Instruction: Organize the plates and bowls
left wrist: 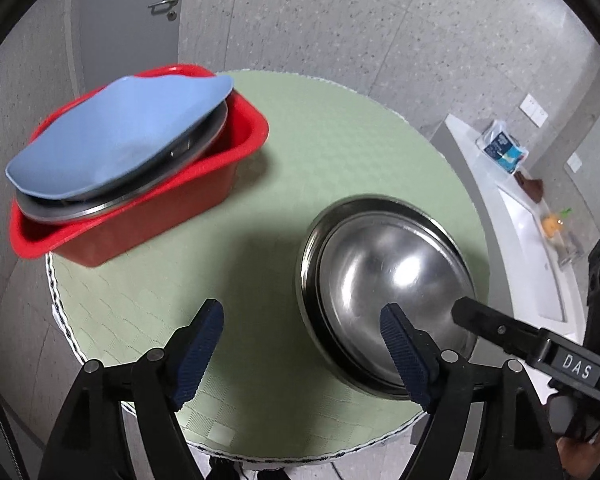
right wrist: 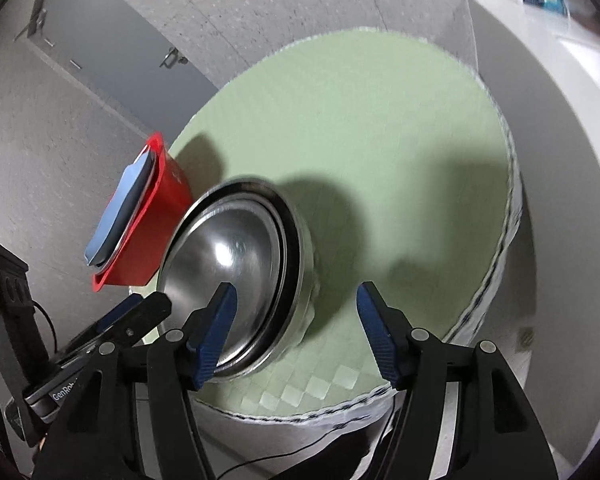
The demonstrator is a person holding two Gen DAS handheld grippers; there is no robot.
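A stack of steel bowls stands on the round green table, also seen in the right wrist view. A red tub at the table's left holds a steel plate with a blue plate on top; the tub also shows in the right wrist view. My left gripper is open and empty, just near of the bowls, its right finger over their rim. My right gripper is open and empty, its left finger over the bowls' near rim.
A white counter curves along the right with a blue packet and small items on it. A grey door stands behind the table. The green table spreads to the right of the bowls.
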